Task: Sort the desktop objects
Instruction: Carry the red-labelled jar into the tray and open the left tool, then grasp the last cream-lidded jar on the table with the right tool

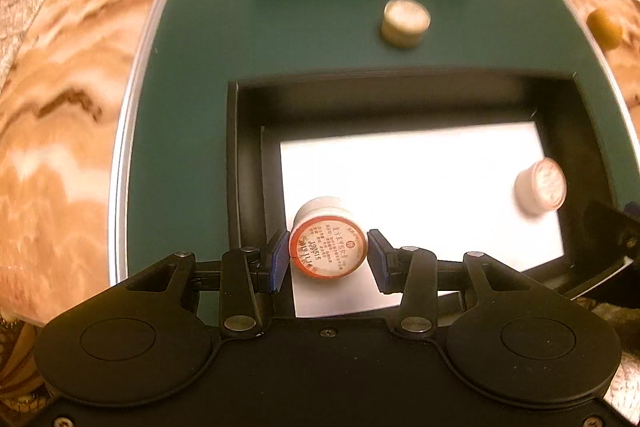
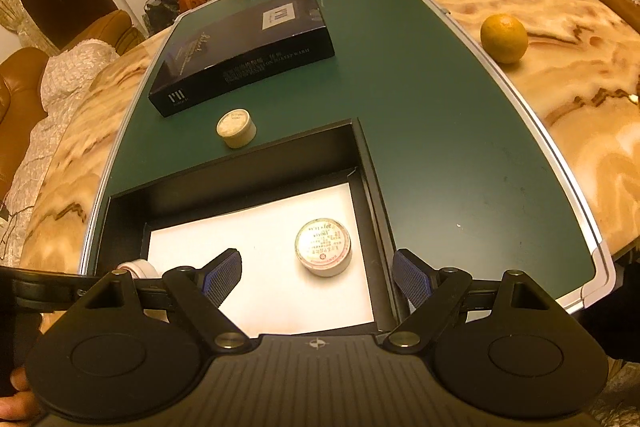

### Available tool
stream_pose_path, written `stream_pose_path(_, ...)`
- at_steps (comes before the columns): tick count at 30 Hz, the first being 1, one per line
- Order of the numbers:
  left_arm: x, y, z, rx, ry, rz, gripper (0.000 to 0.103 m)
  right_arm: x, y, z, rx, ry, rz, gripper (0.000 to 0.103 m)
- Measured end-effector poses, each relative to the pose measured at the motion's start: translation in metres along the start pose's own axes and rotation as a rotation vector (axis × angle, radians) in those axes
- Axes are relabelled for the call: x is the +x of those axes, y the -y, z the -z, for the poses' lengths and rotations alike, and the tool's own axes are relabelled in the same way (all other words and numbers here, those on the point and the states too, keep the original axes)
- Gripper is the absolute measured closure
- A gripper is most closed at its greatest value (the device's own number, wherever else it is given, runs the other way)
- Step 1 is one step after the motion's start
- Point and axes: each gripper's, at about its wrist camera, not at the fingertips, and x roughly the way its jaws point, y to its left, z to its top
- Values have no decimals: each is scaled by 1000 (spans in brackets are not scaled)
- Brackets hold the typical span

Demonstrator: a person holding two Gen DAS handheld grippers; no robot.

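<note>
Blue pads of your left gripper (image 1: 328,257) bracket the red-rimmed jar (image 1: 327,245), right pad apart; your right gripper (image 2: 318,273) spread wide, jar (image 2: 323,242) at 12 o'clock.

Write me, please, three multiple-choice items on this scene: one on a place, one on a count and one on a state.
1. Where does the round orange fruit lie?
A. on the marble tabletop, off the green mat
B. on the green mat
C. on the closed dark box

2. How many small round white tins show in the left wrist view?
A. two
B. three
C. five

3. How does the right gripper stand?
A. shut on a tin
B. shut on the fruit
C. open, holding nothing

Answers: A, marble lies under the fruit, past the mat's edge; B, one tin stands on the mat and two are over the white paper; C, its fingers stand wide apart with nothing gripped.
</note>
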Motion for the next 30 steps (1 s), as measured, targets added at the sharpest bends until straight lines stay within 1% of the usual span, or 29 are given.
stream_pose_path(5,10,-3,-2,-7,-10,5,62,1,-1,1,0,-5,-2,17)
stream_pose_path(18,16,8,-4,20,-40,-42,62,3,0,0,6,-2,3,15)
stream_pose_path(23,17,11,-2,20,-48,-44,61,3,1,0,9,-1,3,15)
stream_pose_path(25,16,11,-2,17,-44,-38,58,4,1,0,9,-1,2,15)
stream_pose_path(27,13,11,-2,16,-35,-32,45,3,0,-1,7,-1,0,14)
stream_pose_path(28,11,10,-2,16,-25,-20,42,3,0,-2,4,1,-2,14)
stream_pose_path(30,6,10,-1,15,-7,6,32,2,-2,-3,-4,4,-1,13)
